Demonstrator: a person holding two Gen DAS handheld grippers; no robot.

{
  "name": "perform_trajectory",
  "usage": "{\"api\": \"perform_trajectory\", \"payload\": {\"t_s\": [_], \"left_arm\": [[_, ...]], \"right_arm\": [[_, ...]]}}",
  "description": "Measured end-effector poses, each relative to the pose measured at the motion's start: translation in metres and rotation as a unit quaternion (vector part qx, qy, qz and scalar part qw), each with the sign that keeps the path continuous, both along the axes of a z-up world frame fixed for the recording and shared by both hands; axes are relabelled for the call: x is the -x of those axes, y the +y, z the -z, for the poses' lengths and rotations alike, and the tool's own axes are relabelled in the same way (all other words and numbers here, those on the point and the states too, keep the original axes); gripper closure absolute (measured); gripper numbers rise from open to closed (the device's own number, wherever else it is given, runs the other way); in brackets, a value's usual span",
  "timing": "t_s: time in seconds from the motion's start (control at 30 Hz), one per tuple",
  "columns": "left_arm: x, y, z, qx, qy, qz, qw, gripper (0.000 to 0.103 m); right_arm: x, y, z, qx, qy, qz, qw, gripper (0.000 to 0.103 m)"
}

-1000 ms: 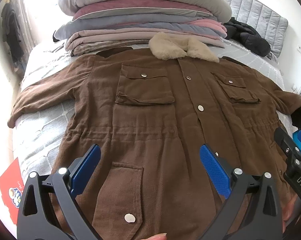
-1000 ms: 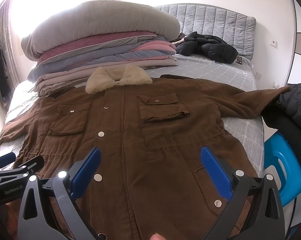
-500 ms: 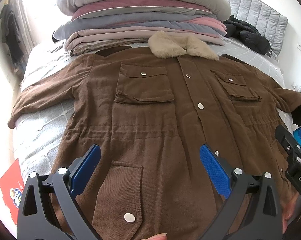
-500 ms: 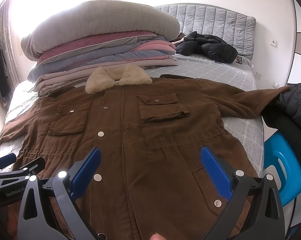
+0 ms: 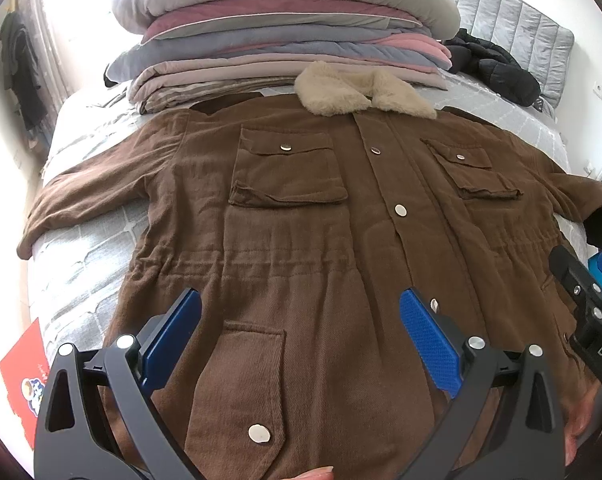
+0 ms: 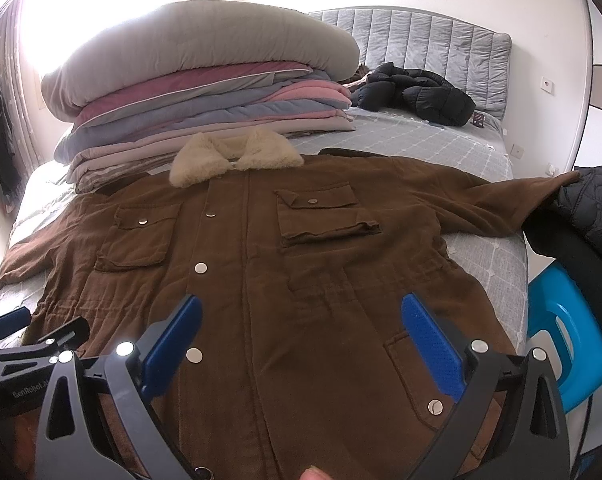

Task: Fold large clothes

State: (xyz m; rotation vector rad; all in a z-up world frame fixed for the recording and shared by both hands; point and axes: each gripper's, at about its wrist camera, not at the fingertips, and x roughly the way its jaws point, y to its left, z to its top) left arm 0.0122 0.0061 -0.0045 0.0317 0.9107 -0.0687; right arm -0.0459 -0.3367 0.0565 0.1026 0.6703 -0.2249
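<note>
Lying flat and unfolded on the bed [image 5: 81, 272], the coat [image 5: 301, 240] awaits its first fold, probably a sleeve, with the left gripper [image 5: 301, 320] and right gripper [image 6: 301, 320] both spread and empty.

stacked quilts [image 6: 205, 80], black puffer jacket [image 6: 417, 94], blue stool [image 6: 561, 344]

Both fisheye views look forward from low over the hem of the brown coat [image 5: 301, 220] toward the headboard [image 6: 433, 48]. The left wrist camera sits toward the bed's [image 5: 81, 248] left side, the right wrist camera toward its right. They share the coat, its fleece collar [image 6: 233, 156] and the stacked quilts [image 5: 285, 36].
</note>
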Motion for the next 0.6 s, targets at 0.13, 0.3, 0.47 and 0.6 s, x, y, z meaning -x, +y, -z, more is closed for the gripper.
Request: {"api": "perform_trajectory", "payload": {"t_s": [0.13,0.3,0.47,0.6], "left_arm": [[-0.0001,-0.0005,0.0003,-0.002,0.000,0.000,1.0000,0.007],[-0.0002,-0.0007,0.0007,-0.002,0.001,0.001,1.0000,0.007],[0.0001,-0.0007,0.0017,-0.001,0.002,0.001,1.0000,0.008],[0.0003,-0.0012,0.0022,0.002,0.004,0.002,1.0000,0.007]], "right_arm": [[0.0002,-0.0011,0.0022,-0.002,0.001,0.000,1.000,0.007],[-0.0003,-0.0009,0.0019,-0.001,0.002,-0.001,1.000,0.007],[-0.0011,-0.0020,0.0046,-0.001,0.004,-0.002,1.000,0.007],[-0.0013,-0.0021,0.0050,0.000,0.004,-0.001,1.000,0.007]]}}
